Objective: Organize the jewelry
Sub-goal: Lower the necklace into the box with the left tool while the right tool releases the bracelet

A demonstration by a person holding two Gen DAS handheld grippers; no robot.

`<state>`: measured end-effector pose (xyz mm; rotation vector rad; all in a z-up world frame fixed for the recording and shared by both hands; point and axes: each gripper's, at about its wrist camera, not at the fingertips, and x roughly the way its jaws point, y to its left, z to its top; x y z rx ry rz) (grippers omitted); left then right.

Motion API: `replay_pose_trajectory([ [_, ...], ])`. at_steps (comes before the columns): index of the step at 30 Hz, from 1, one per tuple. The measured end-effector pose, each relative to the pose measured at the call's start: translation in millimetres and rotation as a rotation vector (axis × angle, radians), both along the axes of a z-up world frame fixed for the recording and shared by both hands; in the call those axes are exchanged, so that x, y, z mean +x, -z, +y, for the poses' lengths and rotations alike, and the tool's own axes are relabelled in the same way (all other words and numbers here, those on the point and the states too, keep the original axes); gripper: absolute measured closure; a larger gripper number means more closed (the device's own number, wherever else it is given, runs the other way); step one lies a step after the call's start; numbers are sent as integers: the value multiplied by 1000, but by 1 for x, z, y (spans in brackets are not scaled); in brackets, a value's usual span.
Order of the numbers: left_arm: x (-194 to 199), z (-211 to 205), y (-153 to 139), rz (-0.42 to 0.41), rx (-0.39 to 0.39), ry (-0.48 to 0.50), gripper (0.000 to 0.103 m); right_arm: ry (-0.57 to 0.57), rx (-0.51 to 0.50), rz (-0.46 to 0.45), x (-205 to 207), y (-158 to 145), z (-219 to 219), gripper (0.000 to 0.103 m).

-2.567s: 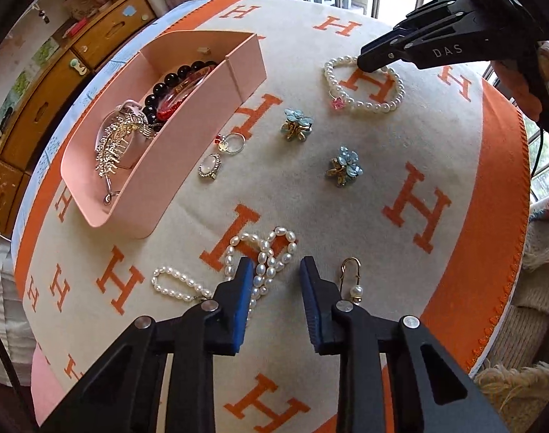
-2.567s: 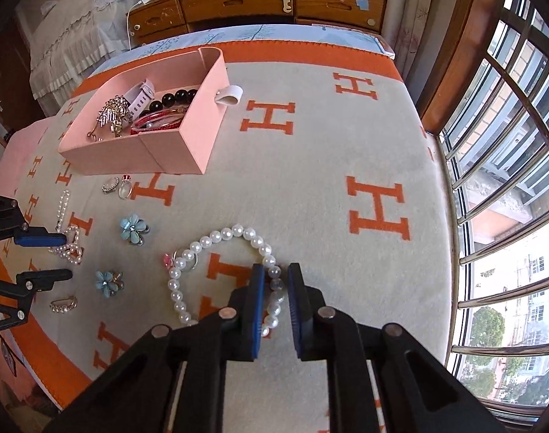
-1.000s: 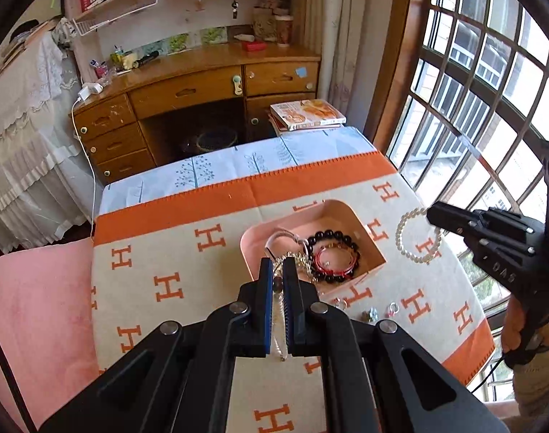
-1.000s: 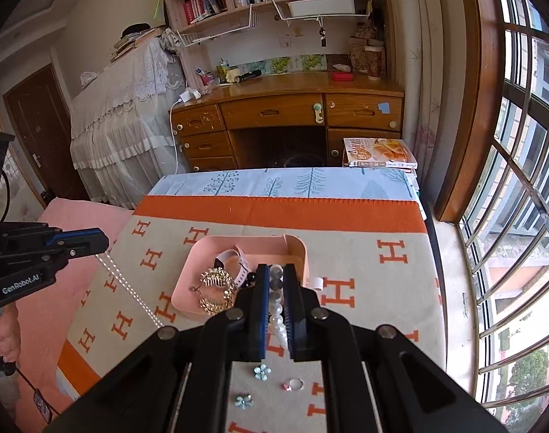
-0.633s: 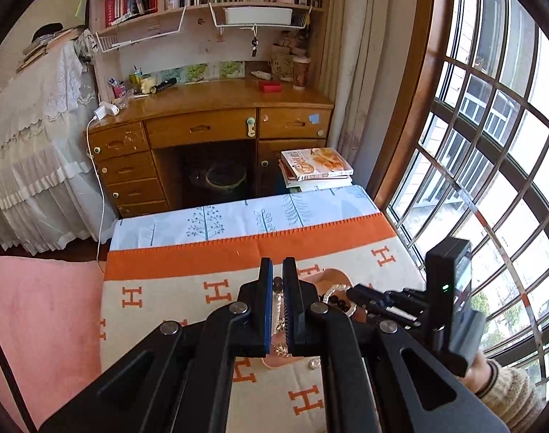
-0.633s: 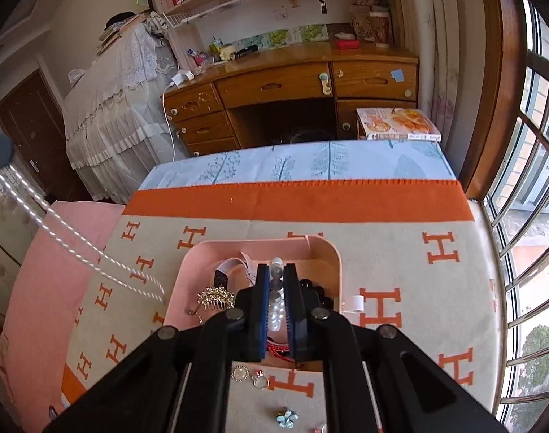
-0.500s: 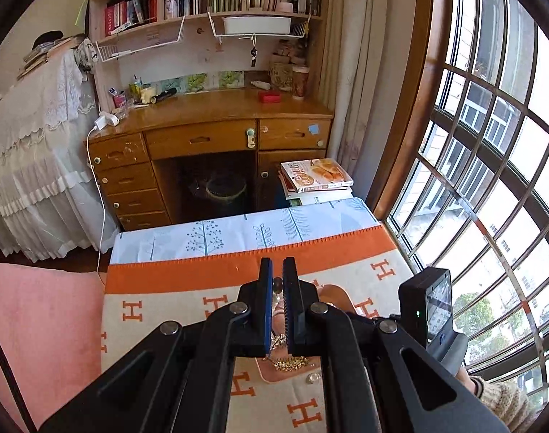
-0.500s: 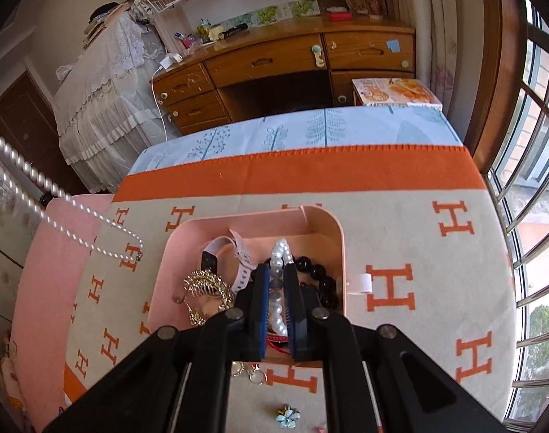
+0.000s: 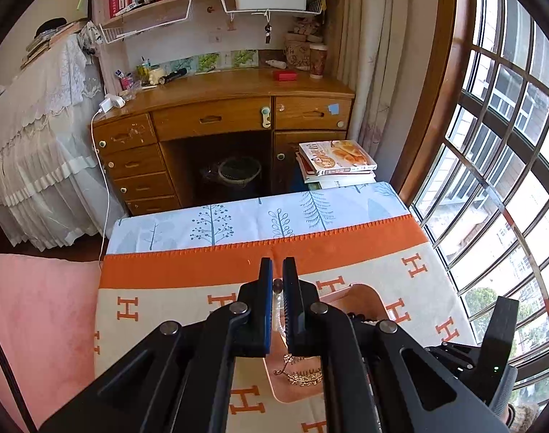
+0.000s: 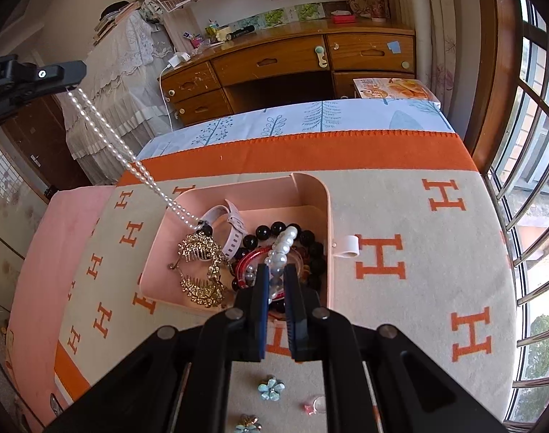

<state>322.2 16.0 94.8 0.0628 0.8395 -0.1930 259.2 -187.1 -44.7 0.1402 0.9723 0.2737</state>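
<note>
Dangling from the left gripper (image 10: 70, 83), whose fingers pinch it, the pearl necklace (image 10: 130, 158) reaches the pink tray (image 10: 310, 191); the right gripper (image 10: 275, 281) clamps a pearl bracelet (image 10: 281, 249) over it.

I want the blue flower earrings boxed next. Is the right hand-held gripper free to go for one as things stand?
Probably not yet: the right hand-held gripper is shut on the pearl bracelet over the pink box. The flower earring itself lies unobstructed.
</note>
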Motion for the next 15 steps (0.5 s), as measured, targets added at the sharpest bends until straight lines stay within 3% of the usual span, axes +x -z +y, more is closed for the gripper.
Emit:
replay_pose_trajectory([
  [15, 9, -19, 46, 63, 60, 36, 100, 5, 6, -5, -6, 9, 0, 95],
])
